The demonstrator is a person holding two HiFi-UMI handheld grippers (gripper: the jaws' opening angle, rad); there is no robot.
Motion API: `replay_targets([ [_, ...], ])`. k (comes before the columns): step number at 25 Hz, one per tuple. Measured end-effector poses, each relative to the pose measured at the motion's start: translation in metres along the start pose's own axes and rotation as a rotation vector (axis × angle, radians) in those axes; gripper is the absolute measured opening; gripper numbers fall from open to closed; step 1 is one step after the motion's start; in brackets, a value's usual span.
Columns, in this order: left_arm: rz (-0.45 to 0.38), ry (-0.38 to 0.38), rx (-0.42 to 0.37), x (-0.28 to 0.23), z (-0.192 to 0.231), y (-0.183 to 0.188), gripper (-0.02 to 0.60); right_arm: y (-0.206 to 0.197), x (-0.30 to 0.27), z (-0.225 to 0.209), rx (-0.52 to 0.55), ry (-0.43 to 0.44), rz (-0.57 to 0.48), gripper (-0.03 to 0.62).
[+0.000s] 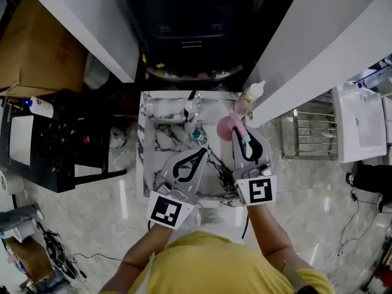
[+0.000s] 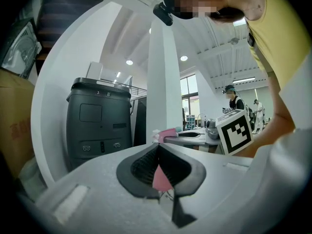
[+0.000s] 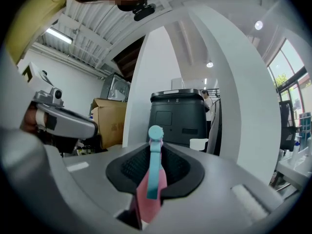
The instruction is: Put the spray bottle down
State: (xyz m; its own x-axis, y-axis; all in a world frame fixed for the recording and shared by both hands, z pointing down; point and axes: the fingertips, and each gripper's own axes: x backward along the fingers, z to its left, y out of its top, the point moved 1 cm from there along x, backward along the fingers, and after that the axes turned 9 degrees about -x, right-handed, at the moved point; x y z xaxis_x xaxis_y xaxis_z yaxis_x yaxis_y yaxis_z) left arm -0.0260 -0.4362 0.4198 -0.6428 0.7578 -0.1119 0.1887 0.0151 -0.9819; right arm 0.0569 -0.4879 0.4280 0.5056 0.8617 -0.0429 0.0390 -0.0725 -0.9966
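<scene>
Spray bottle (image 1: 227, 128): pink rounded body and pink neck, with a teal trigger head. It lies roughly level, body end pointing away from the person.

Location: over the right half of the marble-patterned bench (image 1: 160, 141), towards its back edge. Cannot tell whether it touches the bench top.

Surroundings, all referred to the bench:
- A faucet (image 1: 191, 109) stands at the back middle, just left of the bottle's body.
- A cream bottle with a white cap (image 1: 252, 94) sits at the back right corner, close beyond the pink body.
- A dark machine (image 1: 190, 23) stands behind the bench between two white pillars.
- A cardboard box (image 1: 37, 48) is far off to the left.
- A metal rack (image 1: 309, 130) is to the right.

Right gripper (image 1: 244, 138): jaws partly closed and clamped on the bottle's neck. In the right gripper view (image 3: 155, 149) the teal trigger (image 3: 154, 167) runs up between the pads, with pink plastic below it.

Left gripper (image 1: 204, 153): over the bench's front middle, left of the bottle and apart from it. In the left gripper view (image 2: 158, 147) the jaws meet at the tips. A pink sliver shows in the gap behind them; cannot tell what it is.
</scene>
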Motion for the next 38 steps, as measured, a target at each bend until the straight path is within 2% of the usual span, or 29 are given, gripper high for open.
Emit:
replay_targets([
  [6, 0.030, -0.007, 0.007, -0.016, 0.005, -0.022, 0.002, -0.024, -0.029, -0.003, 0.010, 0.025, -0.004, 0.063],
  [13, 0.067, 0.004, 0.018, -0.027, 0.012, -0.044, 0.002, -0.054, -0.053, -0.012, 0.004, 0.015, 0.038, 0.063],
  [16, 0.073, 0.003, 0.006, -0.030, 0.015, -0.048, 0.002, -0.061, -0.063, -0.016, -0.001, 0.005, 0.036, 0.063],
  [22, 0.091, 0.006, 0.032, -0.033, 0.018, -0.057, 0.002, -0.078, -0.076, -0.025, 0.004, -0.020, 0.037, 0.063],
  [38, 0.109, 0.006, 0.039, -0.032, 0.024, -0.068, 0.002, -0.089, -0.094, -0.031, 0.000, -0.070, 0.013, 0.064],
])
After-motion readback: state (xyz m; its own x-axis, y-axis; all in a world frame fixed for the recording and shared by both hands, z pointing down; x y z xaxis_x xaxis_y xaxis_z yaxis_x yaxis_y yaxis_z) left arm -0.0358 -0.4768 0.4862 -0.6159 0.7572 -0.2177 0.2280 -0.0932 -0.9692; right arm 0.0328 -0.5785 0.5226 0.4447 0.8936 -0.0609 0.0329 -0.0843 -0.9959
